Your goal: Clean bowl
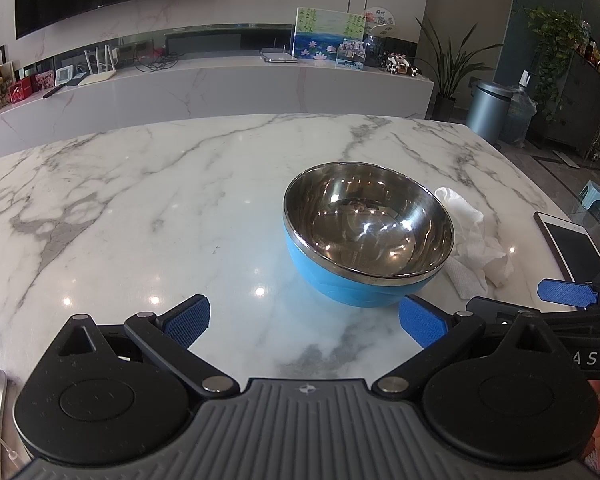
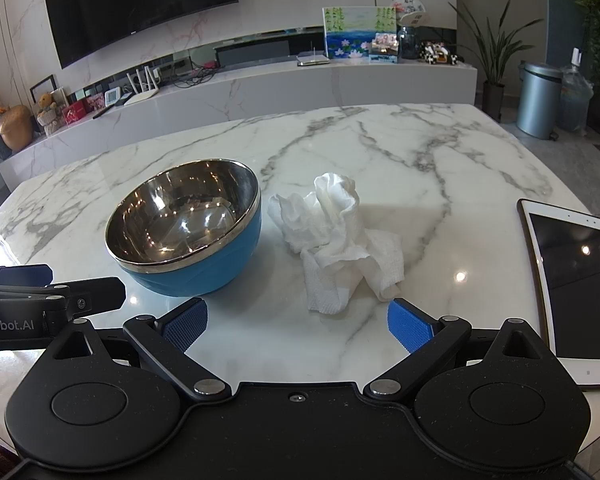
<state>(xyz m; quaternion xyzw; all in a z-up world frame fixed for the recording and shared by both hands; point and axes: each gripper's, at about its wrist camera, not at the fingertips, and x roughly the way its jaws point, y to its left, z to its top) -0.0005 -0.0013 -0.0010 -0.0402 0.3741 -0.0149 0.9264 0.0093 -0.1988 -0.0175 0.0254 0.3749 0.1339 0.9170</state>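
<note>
The blue bowl with a steel inside stands on the white marble table, and the crumpled white paper towel lies just beside it. Both the left gripper and the right gripper are wide apart and hold nothing. I think the right one should pinch the towel at its thick middle, while the left one steadies the bowl by its rim.

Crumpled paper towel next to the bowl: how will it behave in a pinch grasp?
The paper towel looks soft and floppy: loose folds, so the right gripper would likely compress it, with ends drooping. Probably very light, so a nudge may slide it on the glossy marble table. It touches the bowl, so may drag against it.
</note>
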